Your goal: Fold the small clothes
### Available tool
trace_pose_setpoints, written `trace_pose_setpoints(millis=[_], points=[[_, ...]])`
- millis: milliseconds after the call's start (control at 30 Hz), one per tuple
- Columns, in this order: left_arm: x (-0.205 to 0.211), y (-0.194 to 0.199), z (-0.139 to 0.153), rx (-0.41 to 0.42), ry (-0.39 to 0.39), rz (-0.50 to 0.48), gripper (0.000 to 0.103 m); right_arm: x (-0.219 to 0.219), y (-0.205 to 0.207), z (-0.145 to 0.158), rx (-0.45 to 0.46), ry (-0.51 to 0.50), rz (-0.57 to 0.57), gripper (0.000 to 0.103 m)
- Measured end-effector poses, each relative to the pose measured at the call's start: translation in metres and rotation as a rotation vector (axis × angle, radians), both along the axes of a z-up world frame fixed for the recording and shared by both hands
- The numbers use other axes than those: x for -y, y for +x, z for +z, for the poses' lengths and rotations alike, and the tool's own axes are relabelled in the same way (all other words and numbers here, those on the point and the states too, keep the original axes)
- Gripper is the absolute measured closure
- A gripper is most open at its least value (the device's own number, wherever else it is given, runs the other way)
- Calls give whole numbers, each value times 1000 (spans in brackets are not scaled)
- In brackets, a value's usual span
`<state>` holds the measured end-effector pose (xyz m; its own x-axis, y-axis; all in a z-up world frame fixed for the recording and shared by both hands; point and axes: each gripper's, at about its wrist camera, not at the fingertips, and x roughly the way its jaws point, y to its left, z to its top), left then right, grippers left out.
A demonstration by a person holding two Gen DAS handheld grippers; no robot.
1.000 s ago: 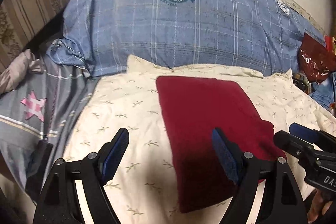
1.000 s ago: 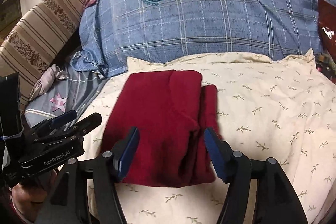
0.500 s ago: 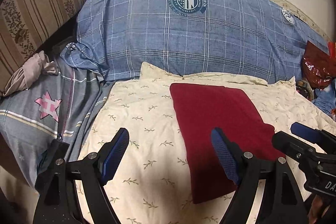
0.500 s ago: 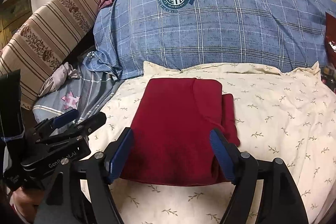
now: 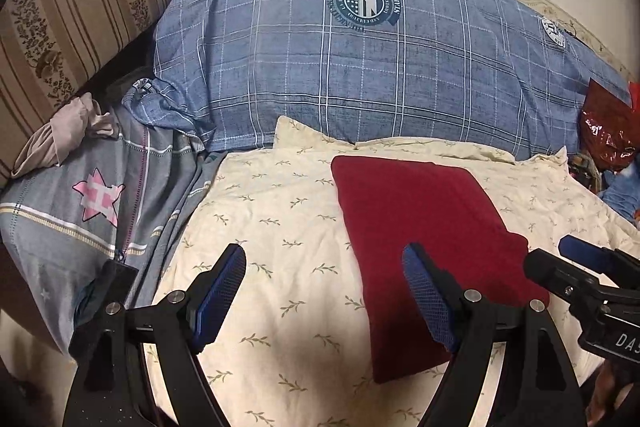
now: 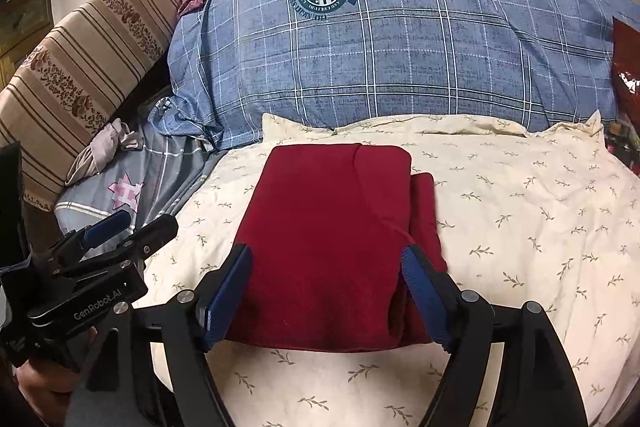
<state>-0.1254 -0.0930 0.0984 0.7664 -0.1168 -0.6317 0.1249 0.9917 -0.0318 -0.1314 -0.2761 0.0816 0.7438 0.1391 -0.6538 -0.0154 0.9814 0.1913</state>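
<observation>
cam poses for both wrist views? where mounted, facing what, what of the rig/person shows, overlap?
Left wrist: on the left gripper, looking forward along its open jaws at the cream sheet; the red folded garment lies right of centre, the right gripper at the right edge.
Right wrist: on the right gripper, jaws open, straddling the garment's near edge in view; the left gripper and part of a hand show lower left.
Shared: garment, sheet, blue plaid pillow, striped cushion.

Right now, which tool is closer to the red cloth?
Right. The right tool straddles the red cloth's near edge; the left tool hangs off its left side.
</observation>
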Motion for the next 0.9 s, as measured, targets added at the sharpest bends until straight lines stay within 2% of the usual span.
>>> trace_pose_setpoints(millis=[900], points=[[2, 7, -9, -23, 27, 7, 22, -7, 9, -10, -26, -6, 26, 24]])
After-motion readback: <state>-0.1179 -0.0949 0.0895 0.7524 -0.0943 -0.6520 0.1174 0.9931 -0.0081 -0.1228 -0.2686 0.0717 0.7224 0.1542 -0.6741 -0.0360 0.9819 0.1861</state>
